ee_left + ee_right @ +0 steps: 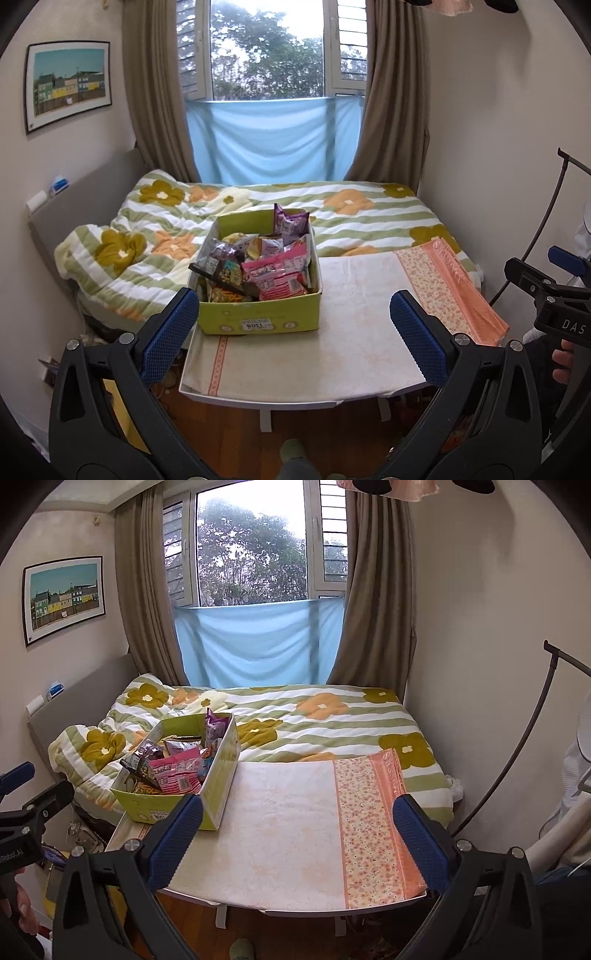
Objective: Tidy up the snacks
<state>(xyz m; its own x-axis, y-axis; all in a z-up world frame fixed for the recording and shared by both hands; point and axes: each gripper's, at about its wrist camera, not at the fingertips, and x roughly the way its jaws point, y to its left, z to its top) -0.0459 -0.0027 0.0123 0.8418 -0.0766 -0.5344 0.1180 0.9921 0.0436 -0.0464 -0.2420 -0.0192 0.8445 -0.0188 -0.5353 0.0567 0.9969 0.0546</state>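
I have both grippers hovering short of the table (332,369), clear of everything. My left gripper (295,332) has its jaws spread wide and holds nothing; my right gripper (299,838) is the same. The snacks (273,269) sit heaped in a green box (258,317) on the table's left far corner, against the bed (332,716).

soft daylight from the window (266,48), overexposed there; sharp centre, fisheye bending and dark vignette at edges.
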